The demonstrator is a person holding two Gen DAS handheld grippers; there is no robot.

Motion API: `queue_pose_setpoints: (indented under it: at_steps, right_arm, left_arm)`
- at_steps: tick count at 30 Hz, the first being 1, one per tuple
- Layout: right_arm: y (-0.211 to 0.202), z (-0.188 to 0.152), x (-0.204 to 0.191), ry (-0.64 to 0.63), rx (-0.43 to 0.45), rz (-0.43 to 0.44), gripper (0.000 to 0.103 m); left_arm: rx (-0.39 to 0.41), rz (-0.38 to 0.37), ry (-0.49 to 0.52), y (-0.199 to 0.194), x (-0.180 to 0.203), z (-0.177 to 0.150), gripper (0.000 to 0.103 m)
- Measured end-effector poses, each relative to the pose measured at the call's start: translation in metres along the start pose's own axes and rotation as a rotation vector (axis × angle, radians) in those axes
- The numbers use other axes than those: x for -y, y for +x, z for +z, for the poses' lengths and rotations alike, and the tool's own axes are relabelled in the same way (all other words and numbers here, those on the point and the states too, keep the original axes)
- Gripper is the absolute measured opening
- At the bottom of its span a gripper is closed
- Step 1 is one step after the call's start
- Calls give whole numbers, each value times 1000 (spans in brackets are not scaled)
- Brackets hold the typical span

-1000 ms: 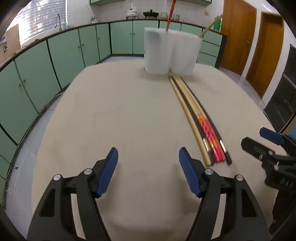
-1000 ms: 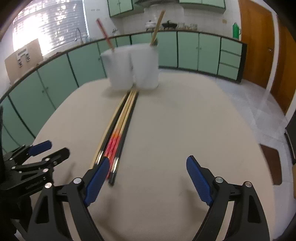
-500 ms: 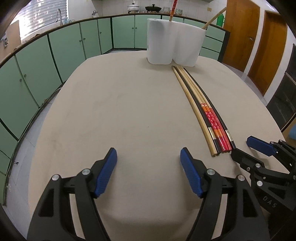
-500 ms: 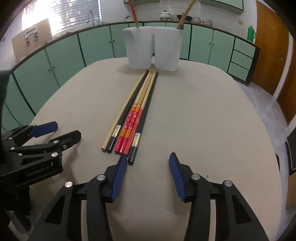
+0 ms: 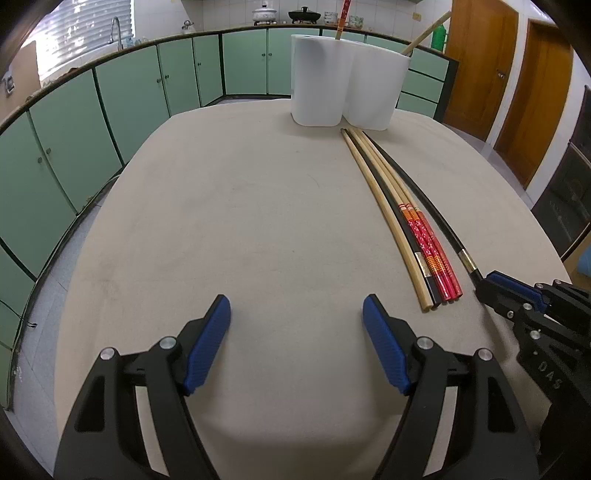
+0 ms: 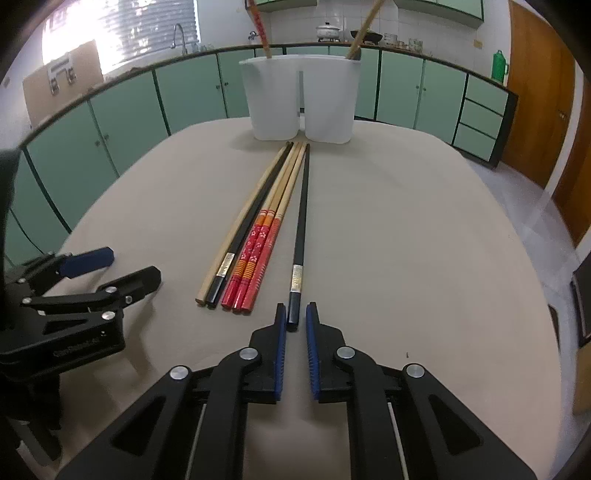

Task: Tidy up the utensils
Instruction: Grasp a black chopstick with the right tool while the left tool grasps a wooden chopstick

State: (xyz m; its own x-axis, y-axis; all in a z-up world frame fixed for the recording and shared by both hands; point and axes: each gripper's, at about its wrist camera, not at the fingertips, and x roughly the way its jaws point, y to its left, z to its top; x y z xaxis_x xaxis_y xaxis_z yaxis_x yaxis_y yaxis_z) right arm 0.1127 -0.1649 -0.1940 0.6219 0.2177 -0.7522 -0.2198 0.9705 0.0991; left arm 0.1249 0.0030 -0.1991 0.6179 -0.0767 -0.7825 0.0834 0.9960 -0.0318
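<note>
Several chopsticks lie side by side on the beige table (image 6: 406, 240): a tan one, a black one and two red-patterned ones (image 6: 255, 254). A separate black chopstick (image 6: 301, 225) lies just right of them, also in the left wrist view (image 5: 424, 199). My right gripper (image 6: 295, 317) is shut on its near end, low at the table. My left gripper (image 5: 295, 325) is open and empty, left of the chopsticks. A white two-compartment holder (image 6: 299, 99) stands at the far edge, with a red chopstick (image 6: 258, 26) in the left cup and a tan one (image 6: 364, 26) in the right.
Green kitchen cabinets (image 5: 92, 110) run around the table beyond its far and left edges. Wooden doors (image 5: 517, 74) stand at the right. The left gripper's body (image 6: 74, 295) sits left of the chopstick bundle in the right wrist view.
My right gripper moved in to the chopsticks' near ends and closed on the rightmost black one, which now lies apart from the bundle. The left gripper stayed open.
</note>
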Motion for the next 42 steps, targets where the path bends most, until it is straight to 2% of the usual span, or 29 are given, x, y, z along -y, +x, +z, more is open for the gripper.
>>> queue_pose_setpoints:
  at_steps: [3, 5, 13, 15, 18, 21, 28, 42]
  right_arm:
    - [-3, -2, 6, 35, 11, 33, 16]
    - [-2, -2, 8, 43, 9, 43, 24]
    - [2, 0, 1, 28, 0, 40, 25]
    - [3, 1, 0, 15, -5, 25, 23]
    - [5, 2, -3, -5, -8, 17, 8]
    - [4, 1, 1, 10, -5, 24, 7]
    - [-1, 0, 24, 52, 3, -19, 6]
    - [-1, -1, 35, 92, 4, 13, 7]
  left_arm:
    - [-1, 1, 1, 0, 0, 0, 73]
    - [-1, 1, 1, 0, 0, 0, 73]
    - [-2, 2, 3, 0, 2, 1, 74]
    - [-2, 2, 2, 0, 1, 1, 74]
    - [-2, -1, 3, 1, 2, 2, 74]
    - [1, -16, 1, 0, 5, 3, 74]
    - [11, -79, 28, -2, 24, 7, 74]
    - [-15, -55, 81, 11, 43, 7, 74]
